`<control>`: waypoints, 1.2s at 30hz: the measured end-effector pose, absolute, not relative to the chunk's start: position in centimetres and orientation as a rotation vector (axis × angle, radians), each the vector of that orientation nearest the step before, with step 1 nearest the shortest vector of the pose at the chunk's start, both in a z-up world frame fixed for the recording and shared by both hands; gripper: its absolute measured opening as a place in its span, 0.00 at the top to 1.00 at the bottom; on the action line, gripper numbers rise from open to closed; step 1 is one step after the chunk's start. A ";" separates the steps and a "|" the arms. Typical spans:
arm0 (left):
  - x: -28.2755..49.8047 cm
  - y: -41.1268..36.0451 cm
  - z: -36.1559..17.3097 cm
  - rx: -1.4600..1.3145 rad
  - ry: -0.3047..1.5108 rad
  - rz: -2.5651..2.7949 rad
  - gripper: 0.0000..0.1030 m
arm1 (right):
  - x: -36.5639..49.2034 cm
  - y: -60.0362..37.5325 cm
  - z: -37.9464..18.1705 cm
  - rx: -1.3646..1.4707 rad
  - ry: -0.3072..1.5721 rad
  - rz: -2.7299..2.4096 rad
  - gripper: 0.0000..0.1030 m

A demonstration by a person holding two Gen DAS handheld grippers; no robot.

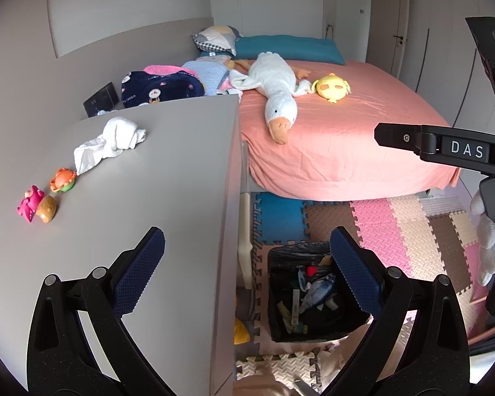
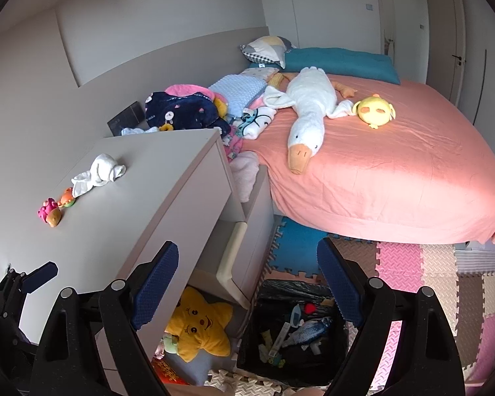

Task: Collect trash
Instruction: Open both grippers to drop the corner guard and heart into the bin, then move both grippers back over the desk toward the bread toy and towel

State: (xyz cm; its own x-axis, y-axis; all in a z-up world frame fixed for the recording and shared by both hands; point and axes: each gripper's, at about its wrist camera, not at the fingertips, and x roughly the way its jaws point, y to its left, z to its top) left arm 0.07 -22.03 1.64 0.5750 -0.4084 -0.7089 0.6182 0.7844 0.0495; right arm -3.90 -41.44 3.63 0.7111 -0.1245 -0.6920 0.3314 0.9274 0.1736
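A bin lined with a black bag (image 1: 293, 250) stands on the foam mats beside the grey dresser (image 1: 148, 198). It holds a toy fish (image 1: 316, 292), wrappers and small scraps. My left gripper (image 1: 246, 241) hovers open and empty, half over the dresser's edge and half over the bin. My right gripper (image 2: 247, 250) is also open and empty above the bin (image 2: 287, 288) and the open drawer. A crumpled white cloth (image 1: 112, 142) and small plastic toys (image 1: 38, 206) lie on the dresser top. One blue pad (image 2: 39, 275) of the left gripper shows at the right view's lower left.
A bed with a pink sheet (image 2: 396, 171) carries a white goose plush (image 2: 307, 112) and a yellow plush (image 2: 374, 110). A yellow star cushion (image 2: 198, 323) sits on the floor under the open drawer (image 2: 234, 257). Puzzle mats (image 1: 396, 231) cover the floor. The right tool's black frame (image 1: 445, 147) crosses the left view.
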 end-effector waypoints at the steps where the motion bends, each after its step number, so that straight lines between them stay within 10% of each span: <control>1: 0.2 -21.7 1.6 0.306 0.742 -0.605 0.06 | -3.8 -41.1 3.7 0.300 0.733 -0.248 0.17; 36: 11.3 -8.3 0.0 0.122 0.748 -0.218 0.06 | 5.1 -29.1 2.7 0.207 0.764 -0.049 0.17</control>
